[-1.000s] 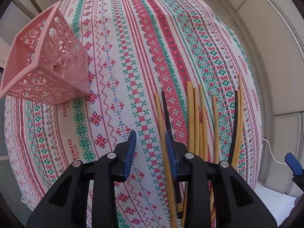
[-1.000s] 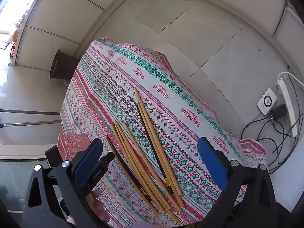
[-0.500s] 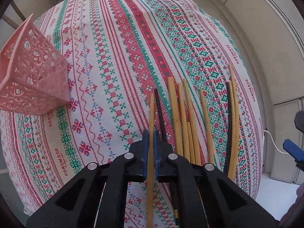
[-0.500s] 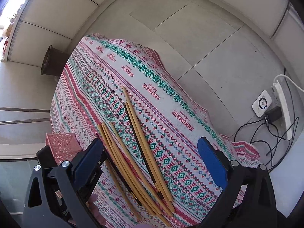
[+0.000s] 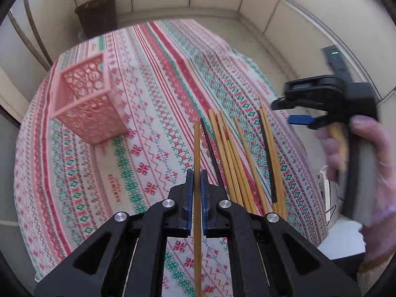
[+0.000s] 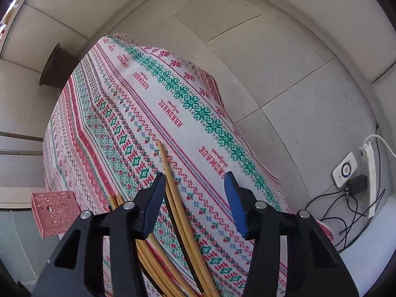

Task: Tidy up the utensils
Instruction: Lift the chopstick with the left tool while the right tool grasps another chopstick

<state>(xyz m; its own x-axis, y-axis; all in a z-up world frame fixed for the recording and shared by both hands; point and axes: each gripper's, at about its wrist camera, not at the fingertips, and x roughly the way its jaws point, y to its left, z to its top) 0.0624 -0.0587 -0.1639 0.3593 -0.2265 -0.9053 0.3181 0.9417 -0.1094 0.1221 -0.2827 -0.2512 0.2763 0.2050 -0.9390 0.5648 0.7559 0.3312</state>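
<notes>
My left gripper [image 5: 196, 172] is shut on one bamboo chopstick [image 5: 197, 143], which sticks out past the pads above the patterned tablecloth [image 5: 153, 79]. Several more bamboo chopsticks [image 5: 230, 153] and two black ones [image 5: 267, 156] lie on the cloth to the right. The pink lattice basket [image 5: 89, 104] stands at the far left. A hand [image 5: 366, 168] holds my right gripper [image 5: 297, 113] over the right end of the row. In the right wrist view the right gripper [image 6: 195, 174] is closing, with two bamboo chopsticks [image 6: 173, 193] and a black one between its jaws, near the left pad and not pressed.
A dark bin [image 5: 97, 14] stands on the floor beyond the table's far edge. On the floor to the right lie a white power strip [image 6: 368, 173], a small white device [image 6: 345, 169] and black cables. The pink basket [image 6: 54, 210] sits left of the right gripper.
My left gripper shut on a bamboo chopstick and lifted it off the cloth. The right gripper dropped over the rightmost chopsticks and its jaws narrowed.
</notes>
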